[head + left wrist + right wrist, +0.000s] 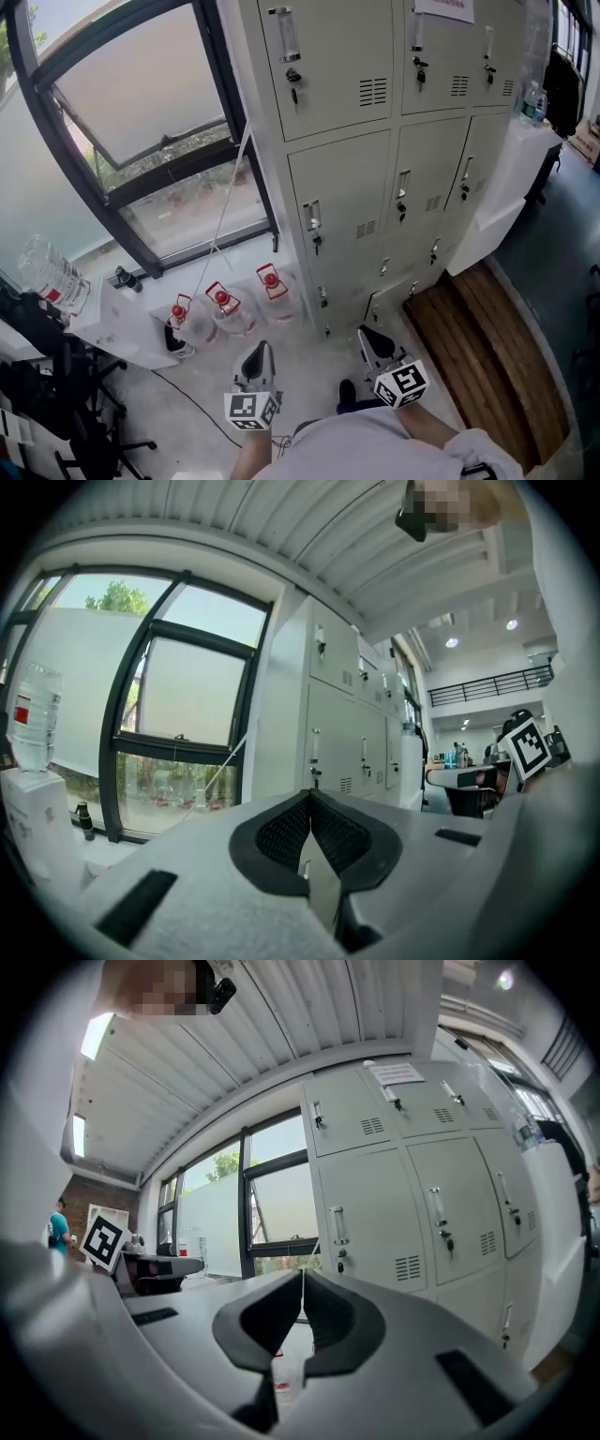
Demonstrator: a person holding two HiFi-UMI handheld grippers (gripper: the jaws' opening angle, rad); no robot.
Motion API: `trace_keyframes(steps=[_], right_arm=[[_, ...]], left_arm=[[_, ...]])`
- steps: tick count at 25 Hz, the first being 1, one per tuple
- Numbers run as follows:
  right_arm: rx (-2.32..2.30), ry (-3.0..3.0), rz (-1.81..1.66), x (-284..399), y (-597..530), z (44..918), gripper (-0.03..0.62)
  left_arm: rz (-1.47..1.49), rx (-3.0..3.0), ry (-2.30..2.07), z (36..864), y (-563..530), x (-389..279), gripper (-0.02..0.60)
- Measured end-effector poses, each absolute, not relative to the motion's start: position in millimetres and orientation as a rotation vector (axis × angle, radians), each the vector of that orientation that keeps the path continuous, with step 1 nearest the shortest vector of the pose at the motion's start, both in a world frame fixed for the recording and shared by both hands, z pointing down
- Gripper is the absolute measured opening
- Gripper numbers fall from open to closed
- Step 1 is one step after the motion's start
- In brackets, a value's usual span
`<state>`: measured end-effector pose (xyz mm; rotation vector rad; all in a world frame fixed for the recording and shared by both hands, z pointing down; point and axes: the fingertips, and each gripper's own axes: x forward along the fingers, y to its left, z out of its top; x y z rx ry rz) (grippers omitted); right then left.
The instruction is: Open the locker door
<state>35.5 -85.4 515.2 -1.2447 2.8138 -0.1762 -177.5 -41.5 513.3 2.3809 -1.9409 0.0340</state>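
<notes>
Well, left tongs (261, 349) and right tongs (367, 336) sit closed, empty (locker door (342, 192) well apart); I'd open one before reaching its handle (312, 215).

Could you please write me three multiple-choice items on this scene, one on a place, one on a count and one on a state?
1. Where do the red-capped jugs stand?
A. on the floor beside the lockers
B. on top of the lockers
C. on a desk

2. How many red-capped jugs are there?
A. two
B. three
C. five

3. What state is the right gripper in?
A. wide open
B. shut on a handle
C. shut and empty

Answers:
1 A, they sit on the floor below the window, next to the lockers.
2 B, three red caps show in a row.
3 C, its jaws meet with nothing between them.
</notes>
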Motion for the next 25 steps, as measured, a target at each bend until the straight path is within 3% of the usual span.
trace_keyframes(steps=[11,25], right_arm=[[-1.083,2.882,-0.122,6.2,-216.7,493.2,0.014],[-1.096,2.911,-0.112,-33.6,-272.0,491.1,0.015]], left_arm=[[0.030,2.318,-2.042,491.7,-162.4,-179.3,0.009],[0.034,2.296,-2.026,495.1,-214.9,-214.3,0.009]])
